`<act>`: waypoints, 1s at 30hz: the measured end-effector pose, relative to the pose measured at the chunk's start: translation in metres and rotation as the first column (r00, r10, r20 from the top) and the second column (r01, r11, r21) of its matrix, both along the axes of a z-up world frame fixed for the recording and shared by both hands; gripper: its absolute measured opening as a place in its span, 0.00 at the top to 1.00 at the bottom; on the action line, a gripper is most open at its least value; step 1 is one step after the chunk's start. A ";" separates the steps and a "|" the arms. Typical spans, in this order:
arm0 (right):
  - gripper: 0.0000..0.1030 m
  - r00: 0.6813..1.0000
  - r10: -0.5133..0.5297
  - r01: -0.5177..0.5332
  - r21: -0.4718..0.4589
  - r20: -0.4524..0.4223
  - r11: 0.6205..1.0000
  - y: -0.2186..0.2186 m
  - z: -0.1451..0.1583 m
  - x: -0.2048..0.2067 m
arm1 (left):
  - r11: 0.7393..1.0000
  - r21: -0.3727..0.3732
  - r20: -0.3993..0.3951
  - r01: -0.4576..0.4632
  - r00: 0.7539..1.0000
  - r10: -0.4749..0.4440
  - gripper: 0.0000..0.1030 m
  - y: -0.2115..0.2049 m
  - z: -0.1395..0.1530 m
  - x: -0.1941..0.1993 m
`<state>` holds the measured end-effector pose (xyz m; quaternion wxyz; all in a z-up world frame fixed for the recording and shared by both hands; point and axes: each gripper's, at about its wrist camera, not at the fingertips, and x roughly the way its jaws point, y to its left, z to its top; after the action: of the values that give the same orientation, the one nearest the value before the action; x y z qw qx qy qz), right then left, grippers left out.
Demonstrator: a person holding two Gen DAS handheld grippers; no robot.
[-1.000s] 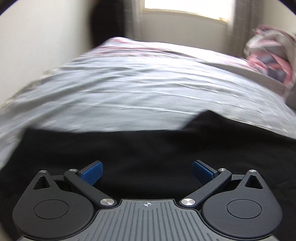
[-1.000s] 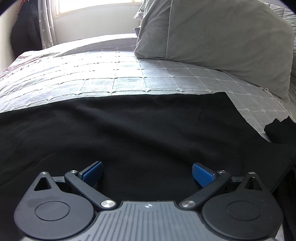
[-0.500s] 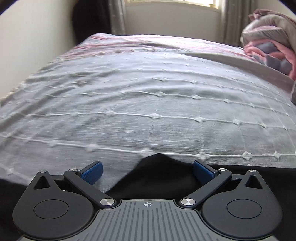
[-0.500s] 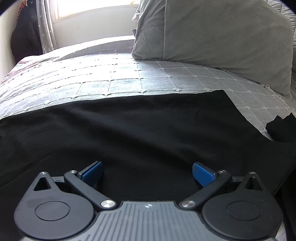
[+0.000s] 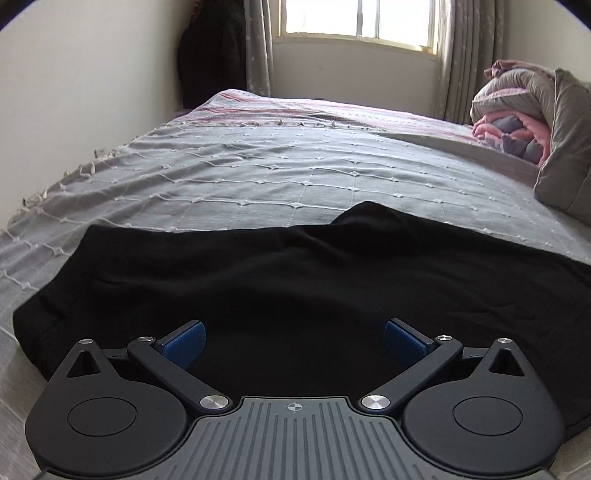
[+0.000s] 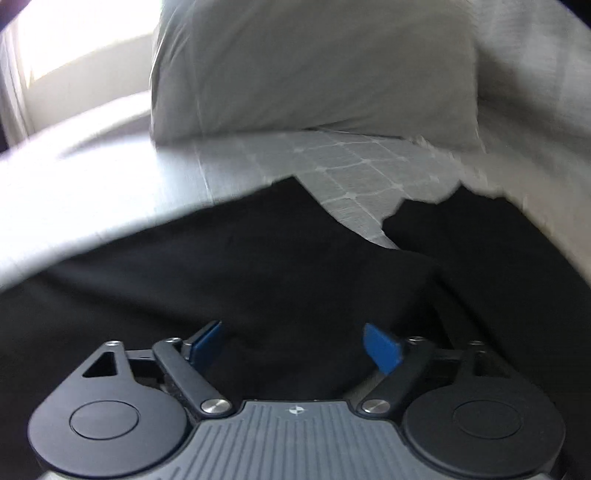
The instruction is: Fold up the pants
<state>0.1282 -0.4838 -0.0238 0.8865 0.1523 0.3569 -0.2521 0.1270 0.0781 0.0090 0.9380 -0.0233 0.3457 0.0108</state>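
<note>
Beyond the black pants [image 5: 295,280], the grey bedspread [image 5: 266,177] lay flat and unoccupied toward the window [image 5: 354,18], giving open passage ahead of the left claw [image 5: 294,341]. A wall [image 5: 74,92] closed off the left side, and folded bedding [image 5: 517,125] blocked the far right. Ahead of the right claw [image 6: 295,345], a large grey pillow [image 6: 314,66] barred the way, with only a narrow strip of bedspread before it.

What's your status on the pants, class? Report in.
Left claw open, holding nothing. Right claw open over fabric. Black pants spread on grey bedspread. Grey pillow beyond, not blocking.
</note>
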 end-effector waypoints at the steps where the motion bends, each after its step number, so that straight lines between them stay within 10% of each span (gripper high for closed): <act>1: 0.14 0.998 -0.031 0.027 0.074 0.055 0.997 -0.006 0.005 -0.014 | 1.000 -0.006 0.005 0.012 1.000 -0.012 0.00 -0.004 -0.001 0.002; 10: 0.14 0.966 -0.209 0.119 0.451 0.155 0.885 -0.033 -0.024 -0.044 | 0.998 -0.008 -0.023 0.069 0.997 -0.070 0.00 -0.021 -0.030 0.010; 15: 0.24 0.945 -0.248 0.136 0.432 0.214 0.891 -0.039 -0.025 -0.035 | 0.999 0.003 -0.068 0.052 0.996 -0.052 0.00 -0.020 -0.048 0.017; 17: 0.33 0.936 -0.265 0.154 0.408 0.231 0.900 -0.042 -0.028 -0.028 | 0.998 0.037 -0.070 0.059 0.996 -0.056 0.00 -0.024 -0.049 0.017; 22: 0.92 0.936 -0.263 0.170 0.353 0.233 0.920 -0.044 -0.024 -0.020 | 0.999 0.018 -0.076 0.044 0.996 -0.043 0.00 -0.019 -0.046 0.017; 30: 0.93 0.925 0.096 -0.042 -0.152 0.367 0.987 0.054 0.052 0.002 | 0.998 -0.063 -0.063 -0.001 0.998 -0.002 0.00 -0.002 -0.034 0.020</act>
<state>0.1297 -0.4298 0.0287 0.9550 0.1215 0.1683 -0.2119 0.1474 0.0763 -0.0250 0.9255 -0.0525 0.3752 0.0004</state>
